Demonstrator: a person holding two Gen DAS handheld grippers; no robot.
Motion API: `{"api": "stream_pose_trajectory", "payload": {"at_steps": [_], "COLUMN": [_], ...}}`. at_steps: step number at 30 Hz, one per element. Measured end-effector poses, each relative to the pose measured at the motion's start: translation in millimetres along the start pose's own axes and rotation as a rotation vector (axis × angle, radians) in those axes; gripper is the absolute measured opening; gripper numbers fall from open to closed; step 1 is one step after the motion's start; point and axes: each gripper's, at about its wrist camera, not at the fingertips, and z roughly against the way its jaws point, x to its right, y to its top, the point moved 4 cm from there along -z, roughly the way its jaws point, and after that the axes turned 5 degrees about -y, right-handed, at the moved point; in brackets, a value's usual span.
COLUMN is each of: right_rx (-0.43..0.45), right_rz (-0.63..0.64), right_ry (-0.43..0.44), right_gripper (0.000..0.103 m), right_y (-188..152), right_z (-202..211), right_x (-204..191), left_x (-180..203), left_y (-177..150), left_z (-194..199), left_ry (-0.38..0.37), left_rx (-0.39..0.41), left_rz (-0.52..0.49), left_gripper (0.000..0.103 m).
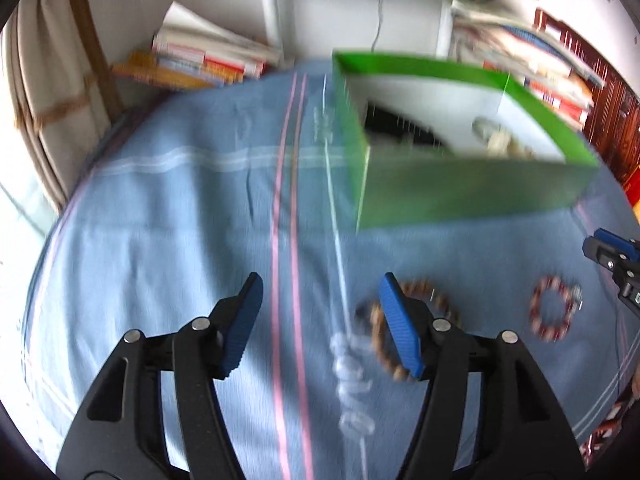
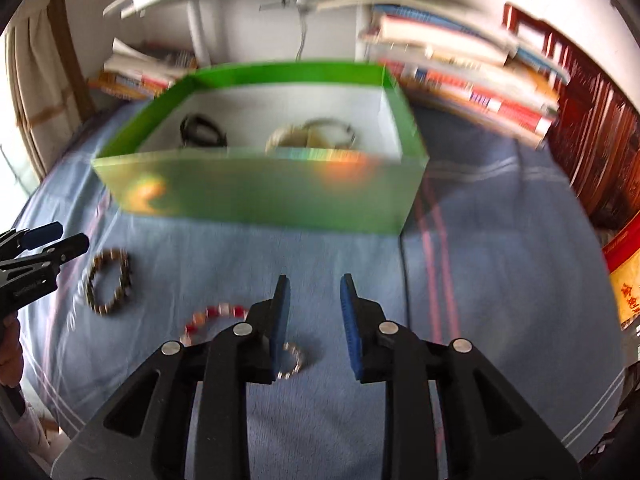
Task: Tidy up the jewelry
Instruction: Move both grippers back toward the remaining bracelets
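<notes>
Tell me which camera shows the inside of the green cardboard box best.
The right wrist view: the green cardboard box faces it squarely, its white floor and jewelry visible. The left wrist view sees it cornerwise, with part of the floor hidden.

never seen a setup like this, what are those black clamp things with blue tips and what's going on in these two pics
They are hand-held grippers; a person holds one in each hand. Each picture comes from a camera riding on one gripper, looking along its jaws. The left gripper and right gripper both have their jaws apart, holding nothing. On the blue cloth lie a brown bead bracelet and a red bead bracelet. Behind them an open green box already holds some jewelry.
</notes>
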Motion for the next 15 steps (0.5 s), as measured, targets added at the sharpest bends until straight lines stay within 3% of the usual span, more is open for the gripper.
{"api": "stream_pose_trajectory", "payload": {"at_steps": [8,13,15], "right_rx": [-0.048,-0.041,-0.034], "right_rz": [0.049,0.06,0.059], "right_ry": [0.064,0.043,0.014], "right_gripper": [0.035,0.039,0.046], "right_y": [-12.6,-10.7,-11.0], "right_z": [-16.1,-18.6,-19.2], "right_x": [-32.3,-39.0,-37.0], "left_x": [17.6,29.9,32.8], "left_y": [-29.6,-32.0,-30.9], "left_z": [-3.3,-8.6,-8.4], "left_ry": [-0.027,-0.047,-0.047], "left_rx": [-0.045,-0.052,-0.048], "left_rz": [-0.071,-0.087,-0.093], "left_gripper": [0.061,0.062,0.062]}}
